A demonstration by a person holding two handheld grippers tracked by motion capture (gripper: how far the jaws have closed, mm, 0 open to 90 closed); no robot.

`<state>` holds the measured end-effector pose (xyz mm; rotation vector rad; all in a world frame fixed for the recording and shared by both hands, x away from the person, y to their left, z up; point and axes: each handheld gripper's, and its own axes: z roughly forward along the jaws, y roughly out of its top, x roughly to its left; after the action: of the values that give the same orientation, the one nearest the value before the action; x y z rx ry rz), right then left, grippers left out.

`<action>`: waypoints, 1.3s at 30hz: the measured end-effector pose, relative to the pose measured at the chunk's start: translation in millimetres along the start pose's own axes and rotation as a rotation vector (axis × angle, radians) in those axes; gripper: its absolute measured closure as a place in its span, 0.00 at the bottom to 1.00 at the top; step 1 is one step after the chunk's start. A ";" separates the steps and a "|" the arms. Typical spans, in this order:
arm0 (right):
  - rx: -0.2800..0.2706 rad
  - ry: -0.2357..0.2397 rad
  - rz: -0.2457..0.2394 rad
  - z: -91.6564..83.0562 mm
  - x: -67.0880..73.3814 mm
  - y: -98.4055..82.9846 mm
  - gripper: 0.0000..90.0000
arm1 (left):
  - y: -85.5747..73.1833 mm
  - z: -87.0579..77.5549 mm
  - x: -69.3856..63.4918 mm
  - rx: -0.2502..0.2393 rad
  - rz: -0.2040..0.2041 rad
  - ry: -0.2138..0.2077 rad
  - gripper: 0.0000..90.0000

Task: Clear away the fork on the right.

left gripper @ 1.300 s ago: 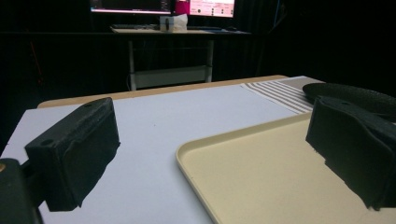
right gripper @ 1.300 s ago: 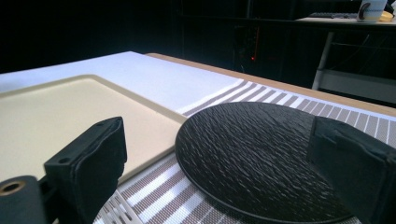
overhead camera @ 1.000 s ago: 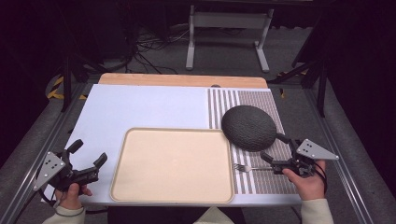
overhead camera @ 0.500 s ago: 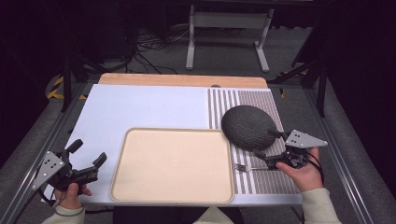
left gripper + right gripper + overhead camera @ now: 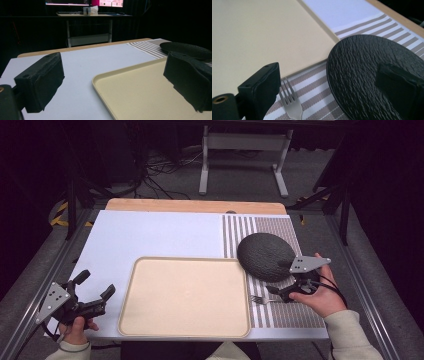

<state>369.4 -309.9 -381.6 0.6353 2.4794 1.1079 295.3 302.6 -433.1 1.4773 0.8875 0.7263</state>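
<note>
The right gripper has its jaws spread wide and empty over the fork, which lies on the striped placemat just beside the black plate. The left gripper, also wide open and empty, rests left of the beige tray.

Tabletop: a pale wooden board, its bare far edge showing as a strip beyond the coverings.
White sheet: lies flat across the left and middle of the tabletop, reaching the near edge.
Striped mat: grey and white stripes, on the right side, its left edge meeting the white sheet.
Tray: cream, with rounded corners, lying on the white sheet at the near middle, its right edge just beside the stripes.
Plate: dark, textured and round, resting on the striped mat just right of the tray's far corner.
Fork: silver, on the mat near the plate's front rim, tines toward the tray.
</note>
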 end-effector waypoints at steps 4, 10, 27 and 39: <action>0.073 0.014 -0.027 0.4 -1.2 2.8 0.07 | 0.2 0.1 -0.1 0.002 0.005 -0.002 0.04; 0.159 0.030 -0.065 0.1 -2.9 6.8 0.08 | 0.2 0.5 -0.2 0.006 0.004 -0.003 0.04; 0.364 0.083 -0.160 5.5 -2.6 3.6 0.11 | -0.6 1.9 0.4 0.010 -0.002 -0.005 0.04; 0.472 0.103 -0.197 12.4 -1.8 0.8 0.11 | -0.4 2.0 0.6 0.008 0.001 -0.003 0.04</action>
<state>377.1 -302.8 -388.7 0.4481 2.8426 0.4928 297.2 302.0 -433.7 1.4854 0.8879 0.7221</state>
